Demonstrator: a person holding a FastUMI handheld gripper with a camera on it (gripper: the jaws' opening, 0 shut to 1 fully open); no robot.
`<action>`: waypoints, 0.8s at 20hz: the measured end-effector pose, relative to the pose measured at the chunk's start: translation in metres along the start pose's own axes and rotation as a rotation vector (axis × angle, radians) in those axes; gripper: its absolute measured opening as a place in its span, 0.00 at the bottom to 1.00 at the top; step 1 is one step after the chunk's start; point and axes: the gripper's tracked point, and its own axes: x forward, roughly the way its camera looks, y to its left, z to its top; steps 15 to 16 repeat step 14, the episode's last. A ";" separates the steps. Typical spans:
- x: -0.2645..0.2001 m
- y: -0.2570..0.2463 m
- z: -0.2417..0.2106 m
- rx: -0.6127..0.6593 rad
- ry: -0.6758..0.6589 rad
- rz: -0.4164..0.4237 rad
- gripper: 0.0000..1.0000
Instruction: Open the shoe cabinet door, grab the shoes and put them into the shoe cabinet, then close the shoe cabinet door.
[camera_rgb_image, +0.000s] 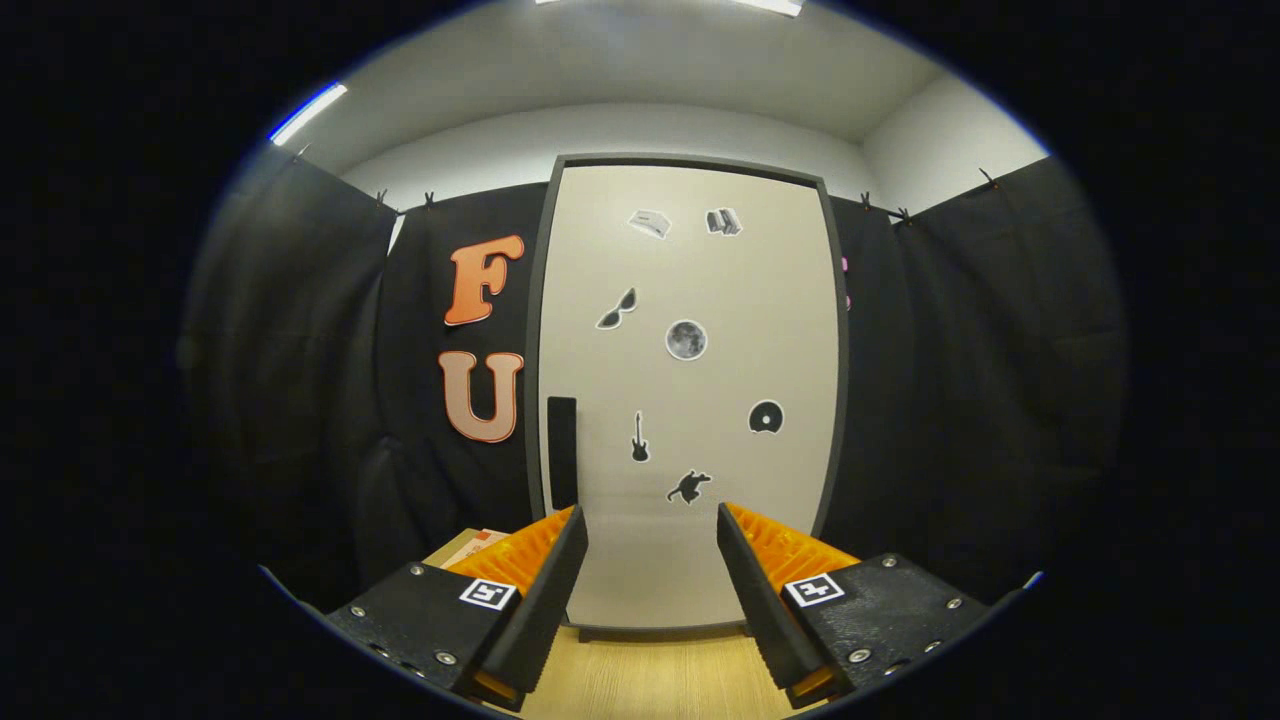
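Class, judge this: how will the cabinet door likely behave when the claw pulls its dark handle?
The cabinet door looks flat and rigid, so it should swing rather than flex. Its dark handle sits at one edge, suggesting hinges opposite. The open claw may slip on it.

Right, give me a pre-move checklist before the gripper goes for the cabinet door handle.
1. Cabinet door shut, ready to open: ok.
2. Handle visible on the door's left edge, just beyond the left finger: ok.
3. Gripper open, nothing between its fingers: ok.
4. Gripper lined up with the handle: not ok, it points at the door's middle.
5. Shoes located: cannot tell.
6. Wooden surface ahead of the fingers unobstructed: ok.
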 end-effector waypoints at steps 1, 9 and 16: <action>-0.011 -0.005 0.001 0.004 0.002 -0.011 0.83; -0.067 -0.022 -0.008 0.023 -0.009 -0.050 0.86; -0.084 -0.024 -0.015 0.035 -0.016 -0.059 0.87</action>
